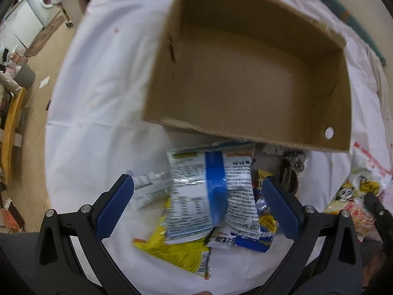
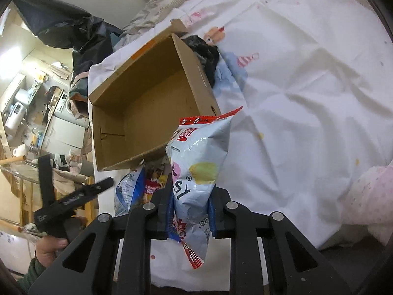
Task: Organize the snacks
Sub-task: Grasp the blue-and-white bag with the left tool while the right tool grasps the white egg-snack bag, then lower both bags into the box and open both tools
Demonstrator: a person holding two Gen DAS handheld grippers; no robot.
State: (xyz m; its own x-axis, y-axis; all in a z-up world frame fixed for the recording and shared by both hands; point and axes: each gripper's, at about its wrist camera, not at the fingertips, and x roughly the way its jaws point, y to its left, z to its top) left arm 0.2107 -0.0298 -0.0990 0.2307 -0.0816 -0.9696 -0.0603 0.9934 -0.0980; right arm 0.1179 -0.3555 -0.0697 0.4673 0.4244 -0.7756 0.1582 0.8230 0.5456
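An empty cardboard box lies on a white sheet; in the right wrist view the box sits left of centre. A pile of snack packets lies just in front of its near wall, with a white and blue packet on top and a yellow one beneath. My left gripper hangs open above the pile, blue pads wide apart, nothing between them. My right gripper is shut on a pale blue chip bag with red sealed ends, held up off the sheet.
The white sheet covers a bed with printed figures. A dark bundle rests behind the box. A yellow and white bag shows at the right edge of the left wrist view. A hand holds the left gripper's handle. Cluttered floor and a washing machine lie at left.
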